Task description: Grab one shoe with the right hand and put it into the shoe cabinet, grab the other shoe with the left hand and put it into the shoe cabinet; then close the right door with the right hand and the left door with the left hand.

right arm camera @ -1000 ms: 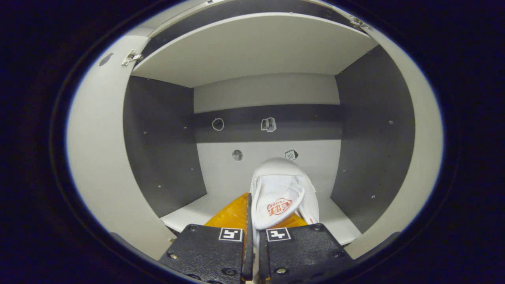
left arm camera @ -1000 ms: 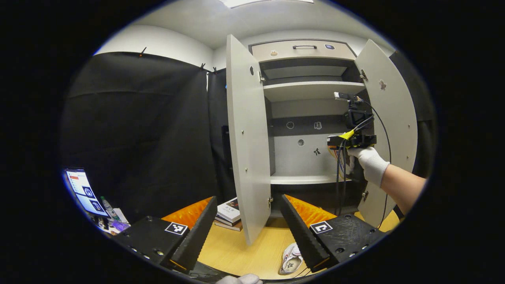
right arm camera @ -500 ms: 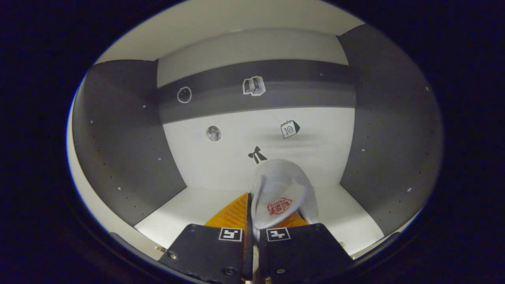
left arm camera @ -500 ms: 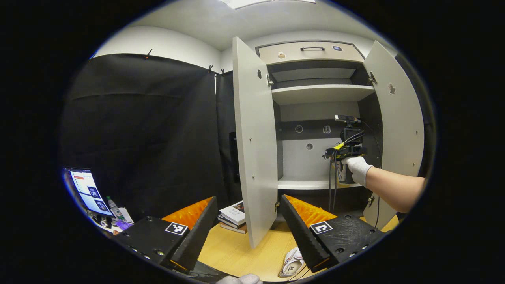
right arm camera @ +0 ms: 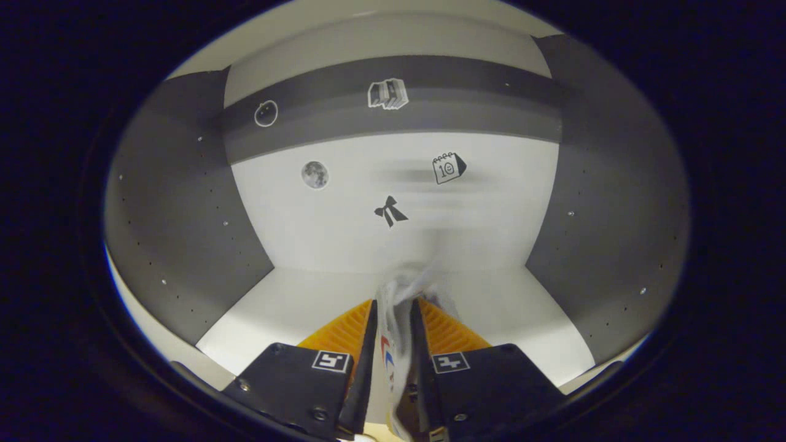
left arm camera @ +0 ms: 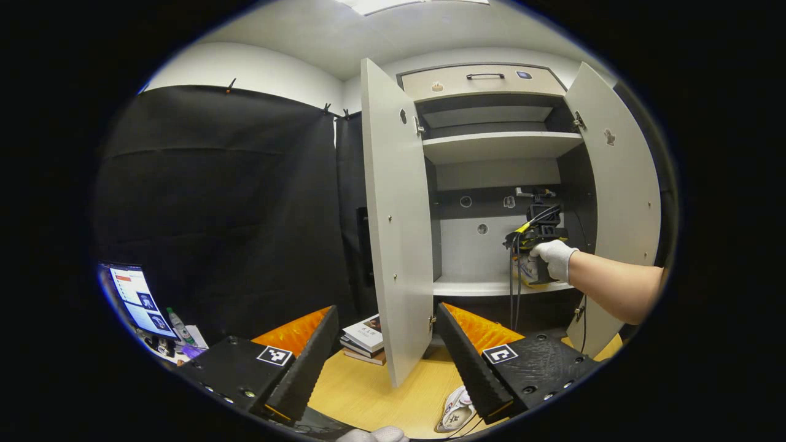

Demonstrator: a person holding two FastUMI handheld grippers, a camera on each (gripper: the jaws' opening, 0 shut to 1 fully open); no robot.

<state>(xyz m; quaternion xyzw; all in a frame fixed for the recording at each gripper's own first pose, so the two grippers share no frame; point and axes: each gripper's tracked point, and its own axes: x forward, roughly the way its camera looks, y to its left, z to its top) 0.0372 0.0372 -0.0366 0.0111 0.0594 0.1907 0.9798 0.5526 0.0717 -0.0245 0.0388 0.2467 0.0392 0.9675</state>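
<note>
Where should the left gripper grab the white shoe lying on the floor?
Probably the shoe's collar rim, from above: its opening seems to face up, giving a thin edge for one finger inside and one outside. The open left gripper hovers over it.

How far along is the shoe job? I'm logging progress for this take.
Nothing is finished yet. In hand: the right gripper is inside the cabinet, low over the shelf, its fingers parting around the first shoe. Left: the second shoe lies on the table below the open left gripper, and both the left door and right door stand open.
</note>
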